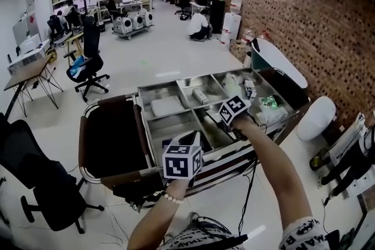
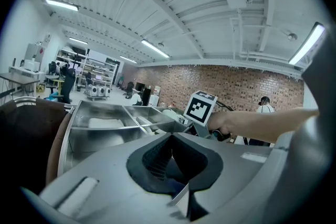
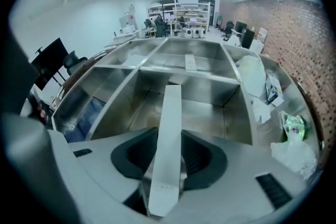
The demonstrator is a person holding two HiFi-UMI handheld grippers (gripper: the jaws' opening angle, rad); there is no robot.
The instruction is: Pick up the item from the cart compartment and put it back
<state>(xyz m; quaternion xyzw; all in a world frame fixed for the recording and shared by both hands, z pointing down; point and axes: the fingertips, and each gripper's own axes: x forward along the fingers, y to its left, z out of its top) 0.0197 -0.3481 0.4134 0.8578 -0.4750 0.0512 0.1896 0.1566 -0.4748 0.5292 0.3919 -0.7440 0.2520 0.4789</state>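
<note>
— Where's the item?

— The long pale strip (image 3: 170,123) sits between the jaws of the right hand-held gripper (image 3: 168,162). The jaws are closed partway, both pads pressing on its narrow sides. The strip runs from the pads out over the middle compartment in the near row of the cart (image 1: 176,80). I cannot tell whether its far end touches the steel floor.

— And from the head view?

— The right hand-held gripper (image 1: 229,121) points steeply down into that compartment, its marker cube on top. The strip itself is hidden there behind the hand-held gripper.

— The other hand?

— The left hand-held gripper (image 2: 173,165) has its jaws together with nothing between them. It is held near level at the cart's near edge, just beside the dark brown panel (image 1: 111,137), well apart from the strip.

— What else lies in the cart?

— A blue item (image 3: 86,115) in the compartment left of the strip, a small white piece (image 3: 190,63) in the far middle one, and a green packet (image 3: 294,126) among clear bags on the right side — none of them touches the strip.
</note>
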